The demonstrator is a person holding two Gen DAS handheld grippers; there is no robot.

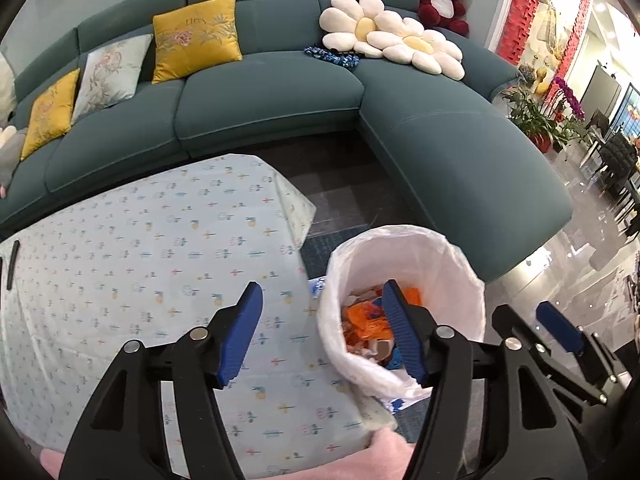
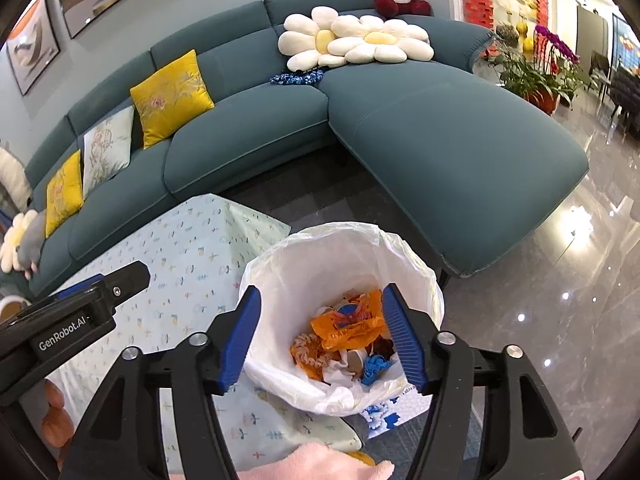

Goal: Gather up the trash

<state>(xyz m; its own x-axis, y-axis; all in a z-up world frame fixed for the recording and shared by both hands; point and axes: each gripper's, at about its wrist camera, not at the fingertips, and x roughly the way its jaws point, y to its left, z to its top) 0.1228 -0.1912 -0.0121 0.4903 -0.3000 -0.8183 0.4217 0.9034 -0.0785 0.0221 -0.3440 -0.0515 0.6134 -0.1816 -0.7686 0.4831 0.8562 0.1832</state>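
In your left wrist view, the left gripper [image 1: 322,330] has its fingers spread with nothing between the pads. It hangs over the near rim of the bin [image 1: 472,280], one finger over the tablecloth [image 1: 140,264] beside the bin, the other over the bin's mouth. The trash [image 1: 366,320], orange wrappers and paper scraps, lies at the bottom of the bin's white liner. The right gripper [image 1: 524,326] shows just beyond the bin's far side.

In your right wrist view, the right gripper [image 2: 320,336] is also spread and empty, almost straight above the bin [image 2: 424,280], with the trash [image 2: 346,332] in plain sight between its fingers but well below them. The liner's near edge sags over the rim. A blue-and-white paper [image 2: 384,414] lies on the floor against the bin's base, partly hidden.

The risks, as I judge them: if you come lower, a finger could snag the loose liner and pull it off the rim, or tip the bin. The paper by the base could easily be missed. A pink cloth [image 2: 312,464] near the bin's front could catch your fingers.
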